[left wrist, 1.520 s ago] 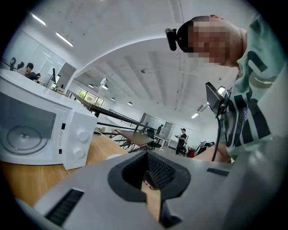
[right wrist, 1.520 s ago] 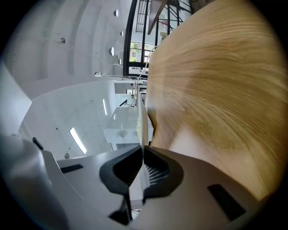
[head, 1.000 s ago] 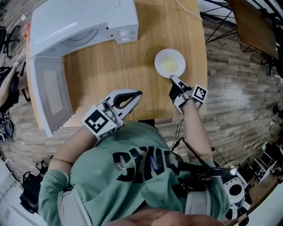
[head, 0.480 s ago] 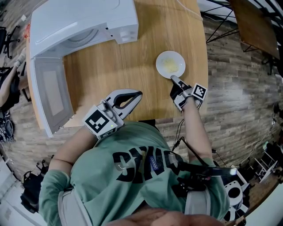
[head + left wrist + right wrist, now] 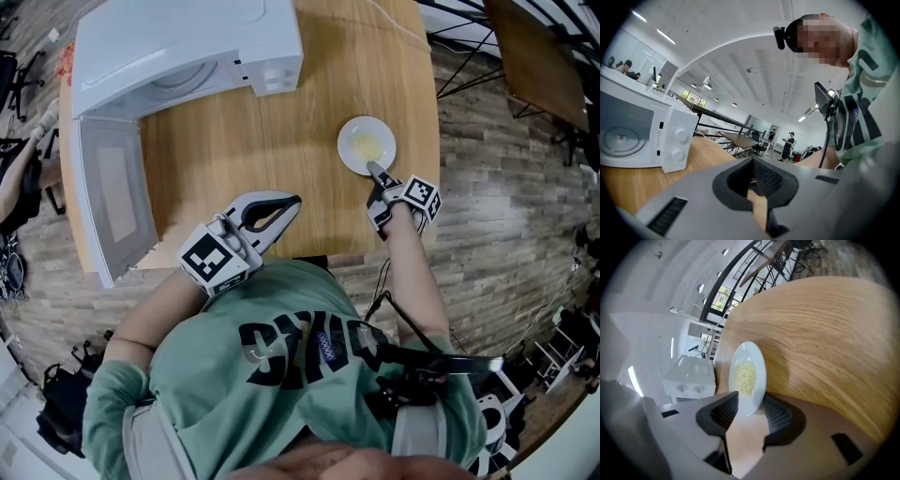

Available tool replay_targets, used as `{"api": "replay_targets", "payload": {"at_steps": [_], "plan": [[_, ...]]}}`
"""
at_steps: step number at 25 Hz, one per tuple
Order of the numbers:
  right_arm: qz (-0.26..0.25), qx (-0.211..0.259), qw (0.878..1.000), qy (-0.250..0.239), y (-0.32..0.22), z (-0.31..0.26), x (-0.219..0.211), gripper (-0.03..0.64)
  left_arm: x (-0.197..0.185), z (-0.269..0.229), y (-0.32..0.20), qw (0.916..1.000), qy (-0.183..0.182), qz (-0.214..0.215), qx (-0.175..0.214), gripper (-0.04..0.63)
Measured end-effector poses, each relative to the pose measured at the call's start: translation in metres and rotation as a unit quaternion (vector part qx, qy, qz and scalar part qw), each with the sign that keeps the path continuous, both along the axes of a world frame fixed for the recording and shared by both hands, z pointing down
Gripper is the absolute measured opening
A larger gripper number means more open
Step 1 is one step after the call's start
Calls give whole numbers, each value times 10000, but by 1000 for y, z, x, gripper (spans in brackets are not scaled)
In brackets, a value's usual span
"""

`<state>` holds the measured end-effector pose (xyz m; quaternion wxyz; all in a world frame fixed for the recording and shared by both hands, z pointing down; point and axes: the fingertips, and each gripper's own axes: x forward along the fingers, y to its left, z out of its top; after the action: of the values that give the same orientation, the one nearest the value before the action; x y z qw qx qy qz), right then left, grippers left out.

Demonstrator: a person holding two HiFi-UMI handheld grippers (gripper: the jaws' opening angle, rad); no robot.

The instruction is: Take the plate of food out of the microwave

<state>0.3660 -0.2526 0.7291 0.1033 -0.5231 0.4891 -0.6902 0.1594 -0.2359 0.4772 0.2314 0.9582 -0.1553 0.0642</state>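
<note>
The white plate (image 5: pixel 367 143) with pale yellow food lies flat on the wooden table (image 5: pixel 281 122), to the right of the white microwave (image 5: pixel 187 47). My right gripper (image 5: pixel 375 172) is at the plate's near rim. In the right gripper view the plate (image 5: pixel 747 376) has its rim between the jaws of the right gripper (image 5: pixel 749 404); they have just been opening and the pads stand off it. My left gripper (image 5: pixel 292 200) hovers over the table's near edge, shut and empty. The left gripper (image 5: pixel 751 161) faces the microwave (image 5: pixel 637 136).
The microwave's door (image 5: pixel 108 202) hangs open towards me at the table's left edge, with the glass turntable (image 5: pixel 621 140) visible inside. The table's right edge (image 5: pixel 436 141) runs close beside the plate. Cables and chair frames lie on the floor around.
The right gripper has tipped downward at the plate's rim and its jaws have parted from it. The plate rests on the table. The left gripper has kept still.
</note>
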Motion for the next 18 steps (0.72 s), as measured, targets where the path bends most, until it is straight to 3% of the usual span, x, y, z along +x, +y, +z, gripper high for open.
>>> {"api": "replay_targets", "payload": {"at_steps": [5, 11, 18], "plan": [[-368, -162, 9973, 613, -2, -5, 1, 238, -8, -5, -2, 9999, 54, -89, 35, -3], [-1005, -417, 9762, 1878, 11, -2, 11, 247, -21, -9, 6, 9999, 82, -137, 59, -3], [-924, -209, 9719, 2153, 9, -20, 14, 246, -42, -16, 8, 9992, 102, -349, 147, -3]]}}
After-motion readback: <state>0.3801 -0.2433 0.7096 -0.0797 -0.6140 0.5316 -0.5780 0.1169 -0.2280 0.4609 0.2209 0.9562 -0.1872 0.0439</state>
